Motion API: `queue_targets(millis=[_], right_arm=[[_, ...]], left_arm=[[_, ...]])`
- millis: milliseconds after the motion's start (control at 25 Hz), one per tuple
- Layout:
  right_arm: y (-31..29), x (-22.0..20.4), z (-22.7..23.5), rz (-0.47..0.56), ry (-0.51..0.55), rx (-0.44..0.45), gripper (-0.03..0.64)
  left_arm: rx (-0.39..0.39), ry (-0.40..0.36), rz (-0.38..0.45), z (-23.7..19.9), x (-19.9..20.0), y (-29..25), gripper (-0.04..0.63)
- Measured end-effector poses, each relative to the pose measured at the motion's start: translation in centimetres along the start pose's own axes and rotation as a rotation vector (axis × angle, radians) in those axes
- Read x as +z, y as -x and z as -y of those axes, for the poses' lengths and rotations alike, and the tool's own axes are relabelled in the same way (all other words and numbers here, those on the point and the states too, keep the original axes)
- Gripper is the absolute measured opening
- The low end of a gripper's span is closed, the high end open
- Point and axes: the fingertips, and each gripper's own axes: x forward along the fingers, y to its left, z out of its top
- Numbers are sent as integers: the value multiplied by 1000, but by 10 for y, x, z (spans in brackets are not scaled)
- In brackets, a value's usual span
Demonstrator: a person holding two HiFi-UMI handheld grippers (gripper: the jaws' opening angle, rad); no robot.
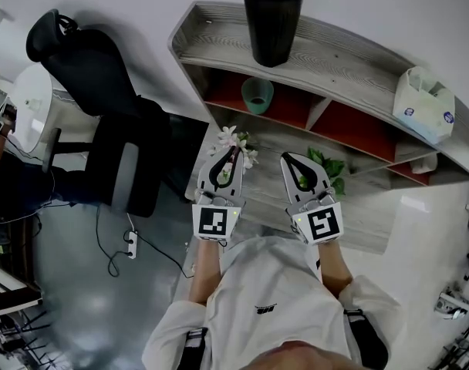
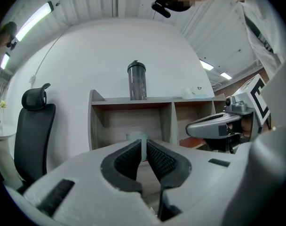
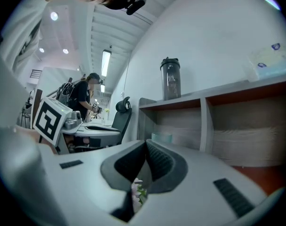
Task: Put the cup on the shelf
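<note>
- White walls all round, with a grey wooden shelf (image 1: 350, 60) pushed against one; its compartments were lined red.
- Green cup (image 1: 258, 95) was sitting upright in the leftmost compartment, on its own, with nothing touching it.
- On top of the shelf, at 12 o'clock in the head view, stood a tall black bottle (image 1: 271, 14) with its lid on. A white tissue pack (image 1: 423, 102) lay way over at 2 o'clock.
- Black office chair (image 1: 103, 91) was off at 10 o'clock, well apart from the shelf.
- Left gripper (image 1: 230, 157) and right gripper (image 1: 288, 160) were held side by side over the grey tabletop (image 1: 366, 210), both aimed at the shelf.
- From the left one the cup was at about 1 o'clock, from the right one about 11 o'clock, and neither was close to it.
- Left fingers (image 2: 129, 159) were closed up with only a sliver between the tips and nothing in them. You could just see the cup's rim peeking past them in the left gripper view.
- Right fingers (image 3: 159, 161) were pressed together too, and empty.
- Some pale flowers (image 1: 236, 141) lay just past the left gripper's tip, and a leafy green sprig (image 1: 327, 166) lay beside the right one at 3 o'clock.
</note>
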Motion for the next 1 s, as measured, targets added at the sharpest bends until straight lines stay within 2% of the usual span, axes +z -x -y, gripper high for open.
queue_targets(millis=[480,1000], right_arm=[[8,-3,-17,-11,4,40,31],[7,-8,-15,-14,2,44,31]], left_arm=[[-31,17,-1,20,-4,26,41],[-41,22,-12,22,-2,26,41]])
